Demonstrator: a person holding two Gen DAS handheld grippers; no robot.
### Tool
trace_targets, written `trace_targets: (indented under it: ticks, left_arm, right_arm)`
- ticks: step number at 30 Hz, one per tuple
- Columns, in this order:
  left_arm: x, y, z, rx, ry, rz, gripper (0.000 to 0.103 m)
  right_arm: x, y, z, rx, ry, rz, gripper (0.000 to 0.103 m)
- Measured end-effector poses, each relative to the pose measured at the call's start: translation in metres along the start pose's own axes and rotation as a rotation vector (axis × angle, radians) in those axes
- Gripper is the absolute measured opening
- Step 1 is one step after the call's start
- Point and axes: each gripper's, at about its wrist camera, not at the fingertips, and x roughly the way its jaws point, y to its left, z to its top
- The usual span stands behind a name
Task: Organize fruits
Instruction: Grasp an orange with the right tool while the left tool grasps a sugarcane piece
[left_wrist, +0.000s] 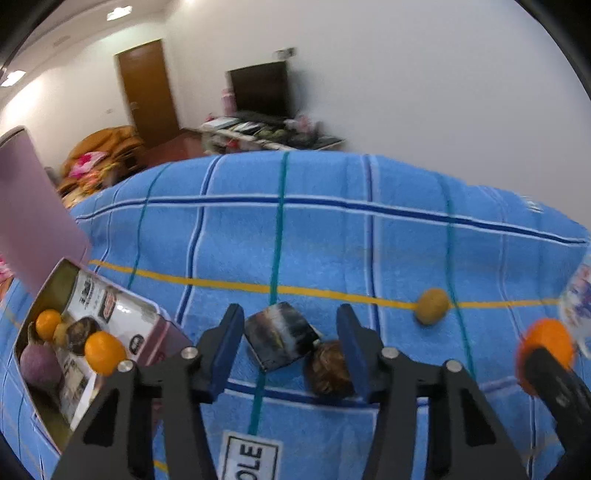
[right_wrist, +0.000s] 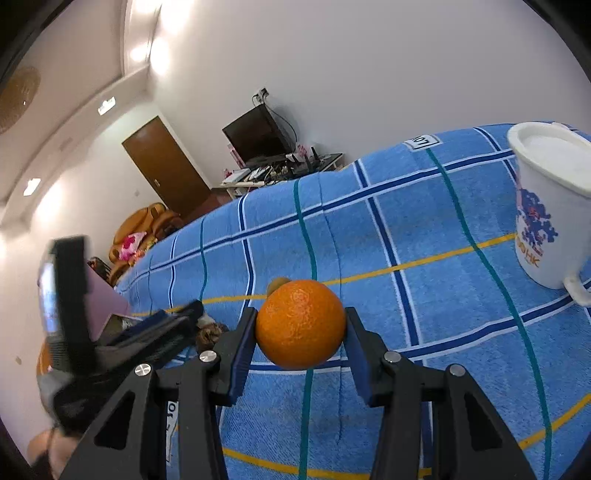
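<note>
My right gripper (right_wrist: 301, 314) is shut on an orange (right_wrist: 295, 332), held just above the blue checked cloth (right_wrist: 424, 229); the same orange (left_wrist: 546, 343) shows at the right edge of the left wrist view. My left gripper (left_wrist: 289, 312) stands open over the cloth with nothing pressed between its pads. A dark square packet (left_wrist: 280, 336) lies beyond its fingers, and a brown wrinkled fruit (left_wrist: 327, 369) sits against its right finger. To the left, an open pink tin (left_wrist: 168, 328) holds two oranges (left_wrist: 105, 352), a purple fruit (left_wrist: 38, 363) and a dark fruit (left_wrist: 81, 332). A small tan fruit (left_wrist: 432, 306) lies alone on the cloth.
A white printed mug (right_wrist: 550, 206) stands on the cloth at the right. The tin's raised pink lid (left_wrist: 29, 206) rises at the left. Beyond the cloth's far edge are a wooden door (left_wrist: 147, 88) and a dark screen (left_wrist: 260, 88) above a cluttered shelf.
</note>
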Motion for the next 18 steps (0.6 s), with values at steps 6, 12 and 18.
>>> trace_targets:
  ticks: [6, 12, 18]
  left_arm:
    - [0.021, 0.008, 0.003, -0.163, 0.085, 0.066, 0.054]
    - [0.041, 0.012, -0.001, -0.214, 0.106, 0.047, 0.045]
    - [0.035, 0.031, -0.006, -0.259, 0.079, -0.062, 0.044]
  right_arm:
    - [-0.009, -0.009, 0.004, 0.041, -0.012, 0.022, 0.048]
    - [-0.013, -0.008, 0.004, 0.043, -0.015, 0.031, 0.048]
    - [-0.014, -0.001, 0.002, -0.005, -0.047, -0.025, 0.048]
